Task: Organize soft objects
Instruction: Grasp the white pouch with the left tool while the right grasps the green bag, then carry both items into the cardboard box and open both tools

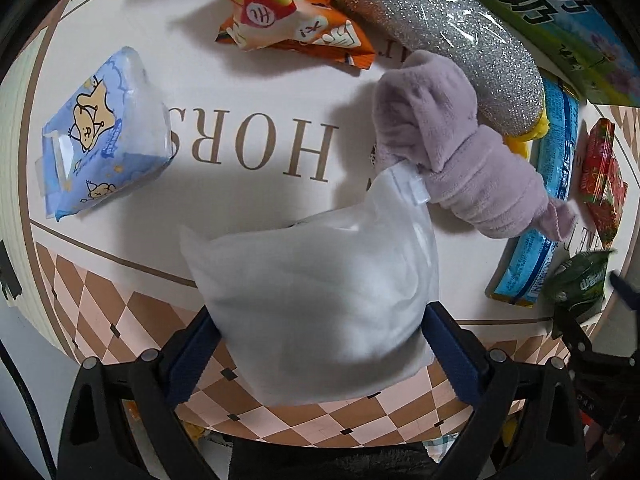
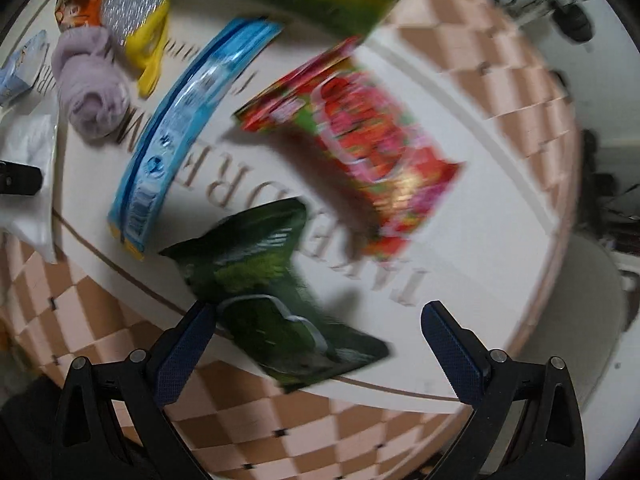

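My left gripper (image 1: 320, 344) is shut on a white soft pack in clear plastic (image 1: 316, 300) and holds it over the near rim of the round table (image 1: 256, 92). A rolled lilac plush cloth (image 1: 452, 144) lies just beyond it, touching its top corner. A blue tissue pack (image 1: 104, 132) lies at the left. A silver scouring sponge (image 1: 444, 40) lies behind the cloth. My right gripper (image 2: 320, 344) is open, with a dark green snack packet (image 2: 264, 288) lying between its fingers near the left one. The right wrist view is blurred.
An orange snack bag (image 1: 288, 12) lies at the back. A long blue packet (image 2: 188, 120), a red packet (image 2: 360, 136) and a green carton (image 1: 560, 24) lie at the right. The table edge is close below both grippers.
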`<state>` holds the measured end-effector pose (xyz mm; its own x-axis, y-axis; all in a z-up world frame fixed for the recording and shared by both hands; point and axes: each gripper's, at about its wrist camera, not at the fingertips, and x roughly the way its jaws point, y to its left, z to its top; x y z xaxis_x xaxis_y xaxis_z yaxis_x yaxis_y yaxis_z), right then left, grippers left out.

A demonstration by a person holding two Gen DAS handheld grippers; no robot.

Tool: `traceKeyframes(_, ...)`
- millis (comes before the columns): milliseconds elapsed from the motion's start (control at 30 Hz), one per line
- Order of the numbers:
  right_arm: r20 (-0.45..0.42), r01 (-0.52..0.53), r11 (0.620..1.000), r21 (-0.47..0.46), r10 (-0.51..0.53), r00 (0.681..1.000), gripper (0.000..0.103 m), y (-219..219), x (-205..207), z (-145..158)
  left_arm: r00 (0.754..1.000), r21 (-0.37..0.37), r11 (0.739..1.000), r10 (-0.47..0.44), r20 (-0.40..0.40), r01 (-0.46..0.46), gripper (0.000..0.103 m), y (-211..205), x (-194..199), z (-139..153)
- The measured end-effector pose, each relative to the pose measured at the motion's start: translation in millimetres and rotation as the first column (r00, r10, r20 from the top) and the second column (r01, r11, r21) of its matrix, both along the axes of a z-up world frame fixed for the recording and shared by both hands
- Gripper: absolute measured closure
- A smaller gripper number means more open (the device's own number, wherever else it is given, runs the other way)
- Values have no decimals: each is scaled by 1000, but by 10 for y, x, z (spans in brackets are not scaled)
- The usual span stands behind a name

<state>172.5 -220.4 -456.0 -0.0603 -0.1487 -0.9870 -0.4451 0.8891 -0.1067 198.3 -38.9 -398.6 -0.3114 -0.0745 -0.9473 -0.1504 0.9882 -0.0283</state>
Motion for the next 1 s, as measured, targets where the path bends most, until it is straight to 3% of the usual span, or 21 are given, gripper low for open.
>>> traceKeyframes(33,-33,32,999,27,-31,999,8,-25,14,-39,1000,-4,1000,-1,1,1,2,16,10,-7)
traceKeyframes(100,-128,167,981,95,-155,980,36,-140,45,-104,1000,-13,1000,1,0,-1,2,62,28,-34)
traceKeyframes(200,-243,377,916,136,-338,909,38,-379,58,-168,1000,-17,1000,8,-7,-8,2,151,95,-22)
traceKeyframes(300,-292,467,867,176,-407,866,37,-543,75,-175,1000,-3,1000,14,-8,-14,0,173,146,-56)
traceKeyframes(400,-288,474,863,176,-416,863,30,-667,144,-170,1000,13,1000,21,3,-21,0,152,176,-131)
traceKeyframes(533,-296,479,863,161,-421,857,30,-753,141,-231,999,44,999,-4,39,2,0,81,156,-140)
traceKeyframes(633,-286,457,877,149,-404,869,29,-750,101,-244,997,49,999,-3,78,0,7,69,114,-89)
traceKeyframes(667,-276,442,886,138,-394,877,31,-728,69,-218,996,52,999,-4,91,-1,11,57,99,-58)
traceKeyframes(767,-219,387,920,68,-365,905,57,-713,34,-147,991,74,997,-28,134,18,23,-6,53,70)
traceKeyframes(867,-259,415,902,116,-376,890,64,-786,-90,-89,985,96,994,-58,163,42,31,-65,12,190)
traceKeyframes(1000,-243,434,889,147,-393,887,67,-869,-271,73,978,118,991,-86,189,64,33,-99,-56,338)
